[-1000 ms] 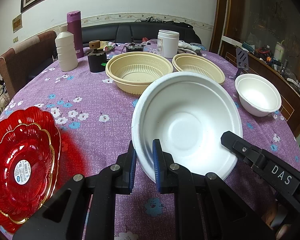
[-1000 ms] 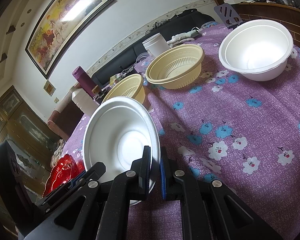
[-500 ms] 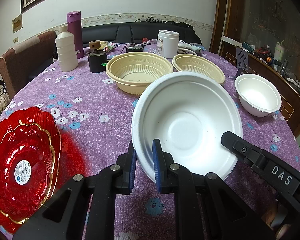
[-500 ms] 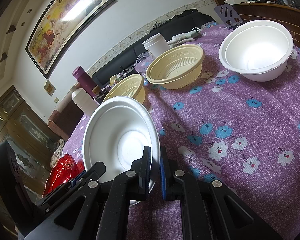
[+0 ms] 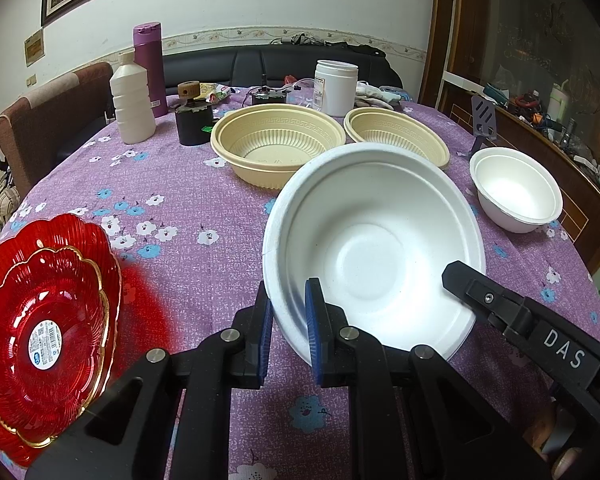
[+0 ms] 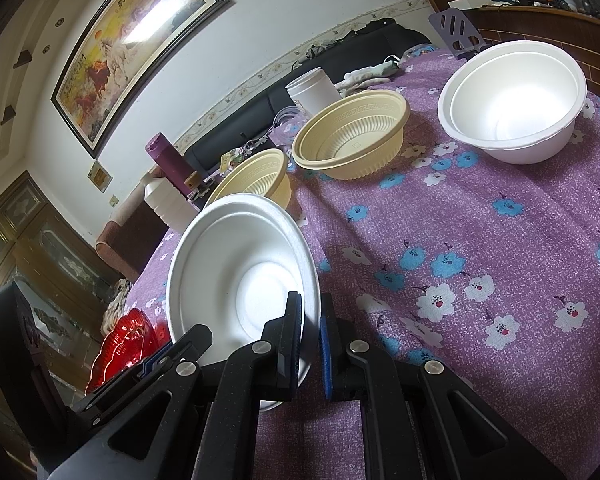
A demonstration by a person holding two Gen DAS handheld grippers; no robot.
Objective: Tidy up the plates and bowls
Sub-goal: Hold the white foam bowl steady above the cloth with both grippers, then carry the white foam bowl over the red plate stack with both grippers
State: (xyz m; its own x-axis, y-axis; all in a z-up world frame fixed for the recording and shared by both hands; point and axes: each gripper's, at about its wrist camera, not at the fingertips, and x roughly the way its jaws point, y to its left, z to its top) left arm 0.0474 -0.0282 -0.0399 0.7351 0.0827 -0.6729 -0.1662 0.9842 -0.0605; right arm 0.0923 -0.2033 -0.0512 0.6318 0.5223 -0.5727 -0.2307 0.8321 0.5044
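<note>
A large white foam bowl [image 5: 372,256] [image 6: 236,264] is held tilted above the purple flowered tablecloth [image 5: 188,208] by both grippers. My left gripper [image 5: 288,300] is shut on the bowl's near-left rim. My right gripper [image 6: 310,312] is shut on the bowl's right rim and shows as a black finger [image 5: 468,280] in the left wrist view. Two cream ribbed bowls [image 5: 276,148] [image 5: 396,136] stand side by side behind it. A smaller white bowl [image 5: 516,192] [image 6: 516,100], seemingly two nested, sits at the right. Two red glass plates [image 5: 40,320] lie stacked at the near left.
At the table's far side stand a white bottle [image 5: 132,100], a purple flask [image 5: 148,64], a black holder [image 5: 194,124] and a white jar [image 5: 336,86]. A brown chair [image 5: 40,120] is at the left, a wooden cabinet [image 5: 540,128] at the right.
</note>
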